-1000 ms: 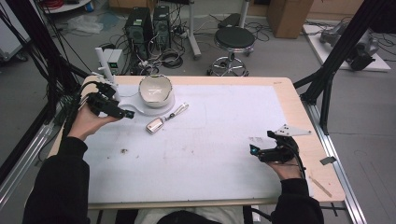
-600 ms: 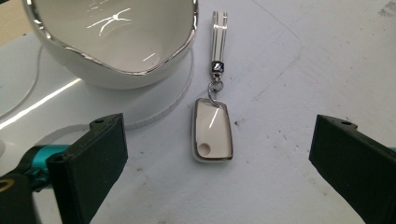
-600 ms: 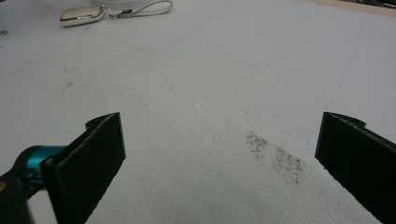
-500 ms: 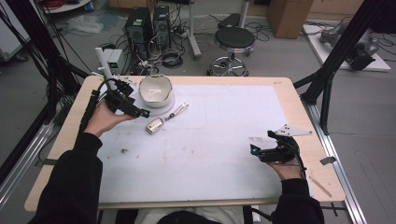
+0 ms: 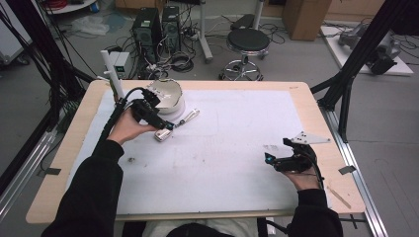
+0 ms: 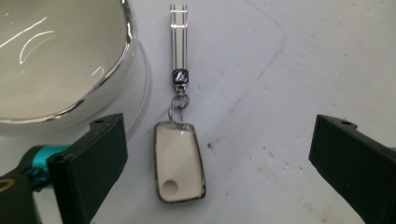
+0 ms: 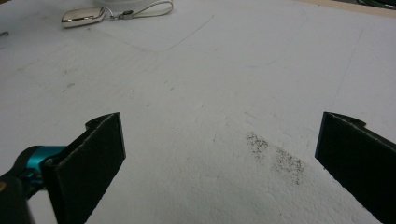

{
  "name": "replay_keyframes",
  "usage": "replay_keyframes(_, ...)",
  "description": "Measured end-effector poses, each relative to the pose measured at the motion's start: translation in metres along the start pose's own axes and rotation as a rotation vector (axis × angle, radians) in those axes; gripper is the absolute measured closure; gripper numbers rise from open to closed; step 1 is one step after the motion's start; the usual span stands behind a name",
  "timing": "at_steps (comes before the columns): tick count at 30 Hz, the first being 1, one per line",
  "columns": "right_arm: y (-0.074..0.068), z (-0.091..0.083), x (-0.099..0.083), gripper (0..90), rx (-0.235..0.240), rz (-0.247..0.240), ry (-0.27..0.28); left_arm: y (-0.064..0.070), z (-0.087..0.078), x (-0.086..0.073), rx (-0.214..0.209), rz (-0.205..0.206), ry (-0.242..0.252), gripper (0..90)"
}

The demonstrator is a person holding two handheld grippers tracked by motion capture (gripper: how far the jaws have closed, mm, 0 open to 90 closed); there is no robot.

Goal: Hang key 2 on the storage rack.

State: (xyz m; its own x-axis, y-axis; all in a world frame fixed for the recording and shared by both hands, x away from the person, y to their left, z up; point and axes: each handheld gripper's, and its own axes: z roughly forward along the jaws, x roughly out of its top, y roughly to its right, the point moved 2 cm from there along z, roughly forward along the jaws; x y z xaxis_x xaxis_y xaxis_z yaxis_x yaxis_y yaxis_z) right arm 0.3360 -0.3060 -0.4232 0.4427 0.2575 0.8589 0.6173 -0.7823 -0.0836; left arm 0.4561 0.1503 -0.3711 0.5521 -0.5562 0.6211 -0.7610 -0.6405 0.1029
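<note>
— While the left gripper (image 6: 212, 163) hangs just above the table, where does the thing it wants lie?

— Low and centre in the left gripper view: a flat white key fob with a chrome rim (image 6: 179, 161), lying face up on the white table mat (image 6: 303, 70). Its ring and pale striped strap (image 6: 178, 28) run straight toward the top of the frame, so the fob's long axis points away from the camera and its two long edges face the jaws. I judge that is why the hand is turned this way: a squeeze would close across the narrow width.

— And the jaws?

— Spread wide and empty, one at each lower corner of that view. The fob sits nearer the left jaw than the right, so a small shift may be needed to centre it.

— Anything crowding it?

— A glossy white bowl with a silver rim (image 6: 56, 60) takes the upper left of the frame, close beside the left jaw. Whether that jaw touches the bowl's foot I cannot tell from this angle.

— The other hand?

— In the high view the right gripper (image 5: 271, 159) rests at the lower right of the mat, well apart from the fob, jaws likewise wide with nothing between them; probably parked out of the way.
</note>
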Motion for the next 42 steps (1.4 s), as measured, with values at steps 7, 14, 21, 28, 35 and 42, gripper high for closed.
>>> replay_keyframes(7,0.0,0.0,0.0,0.6,0.002,-0.002,0.001,0.003,0.019,0.002,-0.003,0.015,-0.021,7.3)
replay_keyframes(14,0.0,0.001,0.0,0.5,0.004,-0.004,-0.006,0.014,0.037,0.011,-0.018,0.054,-0.085,7.4)
replay_keyframes(21,0.0,0.001,0.0,0.5,0.003,-0.004,-0.003,0.018,0.051,0.022,-0.006,0.055,-0.098,13.1)
replay_keyframes(28,0.001,0.0,-0.001,0.6,0.004,-0.003,-0.004,0.013,0.073,0.021,0.057,0.046,-0.138,22.3)
replay_keyframes(35,0.0,0.0,-0.001,0.5,0.002,-0.011,-0.009,0.004,0.085,0.018,0.082,0.031,-0.157,23.5)
replay_keyframes(42,-0.001,0.001,-0.002,0.6,0.024,-0.007,-0.007,0.002,0.093,0.016,0.081,0.034,-0.154,23.4)
